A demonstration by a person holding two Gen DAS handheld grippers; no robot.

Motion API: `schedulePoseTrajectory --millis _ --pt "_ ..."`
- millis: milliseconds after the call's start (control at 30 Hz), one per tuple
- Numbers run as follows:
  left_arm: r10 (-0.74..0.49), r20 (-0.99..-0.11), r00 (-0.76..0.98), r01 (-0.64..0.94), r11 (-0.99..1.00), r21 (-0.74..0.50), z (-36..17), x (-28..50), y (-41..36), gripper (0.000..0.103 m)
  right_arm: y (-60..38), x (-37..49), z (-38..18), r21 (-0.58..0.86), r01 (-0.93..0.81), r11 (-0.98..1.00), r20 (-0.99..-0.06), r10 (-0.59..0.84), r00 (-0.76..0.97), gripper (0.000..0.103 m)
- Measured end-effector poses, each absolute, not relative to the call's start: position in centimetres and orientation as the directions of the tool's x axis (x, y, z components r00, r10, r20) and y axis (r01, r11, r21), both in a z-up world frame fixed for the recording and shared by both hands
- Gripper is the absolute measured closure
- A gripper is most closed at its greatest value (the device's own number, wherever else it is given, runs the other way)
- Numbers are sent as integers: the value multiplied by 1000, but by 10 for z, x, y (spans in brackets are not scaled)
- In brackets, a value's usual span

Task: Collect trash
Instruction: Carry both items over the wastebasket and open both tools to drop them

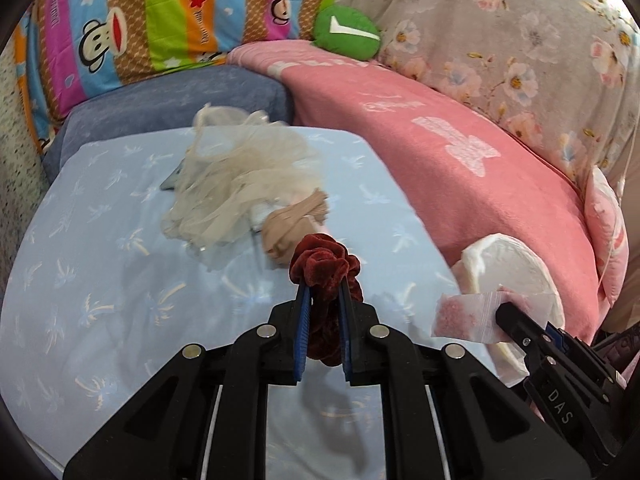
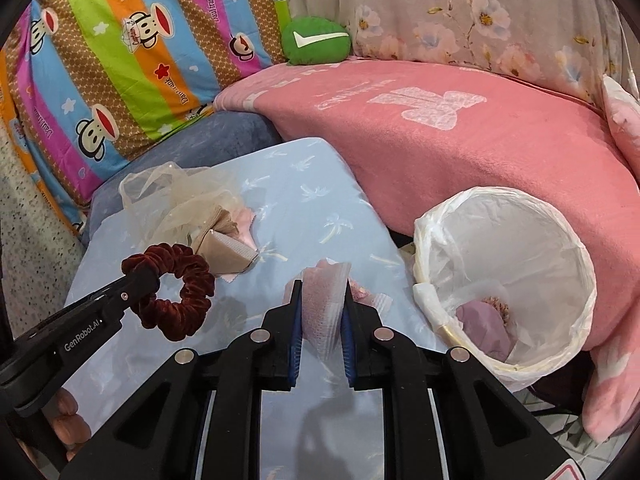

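My left gripper (image 1: 323, 294) is shut on a dark red velvet scrunchie (image 1: 320, 264), held above the light blue bed sheet (image 1: 100, 280); the same scrunchie (image 2: 176, 288) shows at the left of the right wrist view. My right gripper (image 2: 320, 292) is shut on a small clear zip bag with pink contents (image 2: 324, 300), also lifted off the sheet; the bag (image 1: 464, 316) appears at the right of the left wrist view. A white-lined trash bin (image 2: 576, 248) stands to the right, with purple and pink waste inside. A crumpled clear plastic bag (image 1: 232, 184) and beige stocking (image 1: 292, 228) lie on the sheet.
A pink blanket (image 2: 460, 152) rises behind the bin. A striped cartoon pillow (image 2: 132, 60), a green plush (image 2: 316, 40) and floral bedding (image 2: 480, 12) line the back. A blue-grey cushion (image 1: 180, 100) borders the sheet. Fingers of a hand (image 2: 68, 420) show at lower left.
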State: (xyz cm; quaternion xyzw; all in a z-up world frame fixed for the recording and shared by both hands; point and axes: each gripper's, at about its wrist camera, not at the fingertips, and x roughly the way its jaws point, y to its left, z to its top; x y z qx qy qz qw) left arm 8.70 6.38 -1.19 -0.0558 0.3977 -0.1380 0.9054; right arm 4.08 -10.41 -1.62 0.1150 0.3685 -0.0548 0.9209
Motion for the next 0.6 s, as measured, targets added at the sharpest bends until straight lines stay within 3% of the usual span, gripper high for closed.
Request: schedulePoseTrajectory --millis 600 --pt "-428 -662 615 434 885 -169 13 69 -41 90 -200 2 13 199 341 919 -633 -145 760 88"
